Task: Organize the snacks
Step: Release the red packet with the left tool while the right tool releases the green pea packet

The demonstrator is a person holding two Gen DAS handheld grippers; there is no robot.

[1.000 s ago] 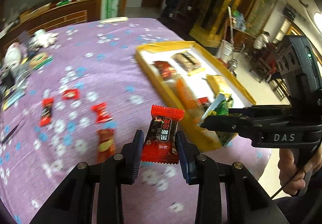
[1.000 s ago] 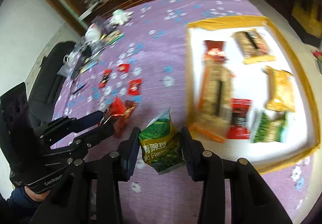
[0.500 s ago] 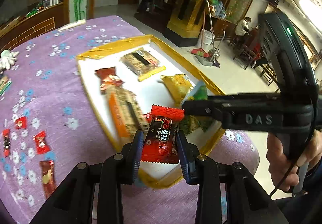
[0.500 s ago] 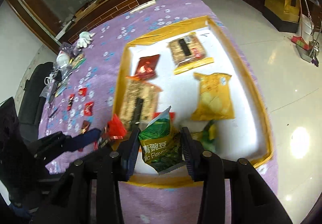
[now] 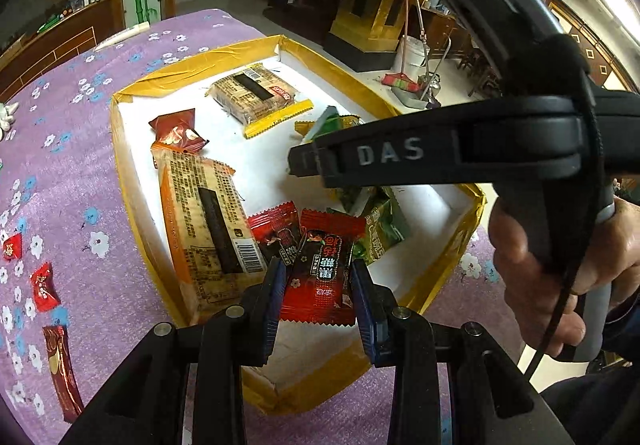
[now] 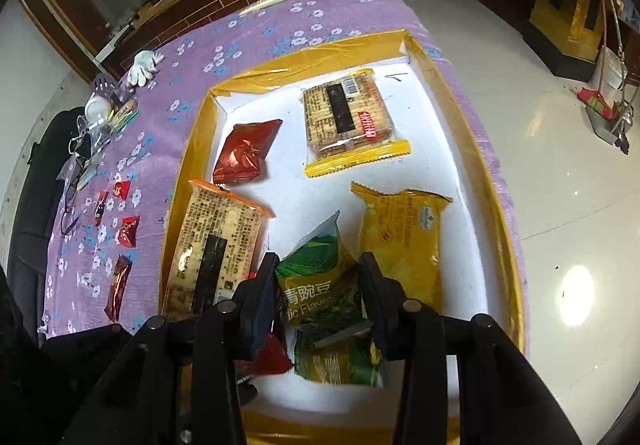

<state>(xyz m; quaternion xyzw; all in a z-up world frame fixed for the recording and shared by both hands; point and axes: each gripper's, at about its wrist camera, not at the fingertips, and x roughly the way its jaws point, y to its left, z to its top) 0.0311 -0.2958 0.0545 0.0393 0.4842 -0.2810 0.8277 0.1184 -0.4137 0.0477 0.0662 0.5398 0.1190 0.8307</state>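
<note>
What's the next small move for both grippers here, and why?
Probably lower a little, then open both. The left gripper is shut on a red candy packet and the right gripper on a green pea packet, both already over the white floor of the yellow-rimmed tray. Matching red and green packets lie right beneath, so dropping here groups like with like.

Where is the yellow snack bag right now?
Right wrist view: the yellow bag lies inside the tray, right of the held green pack.
</note>
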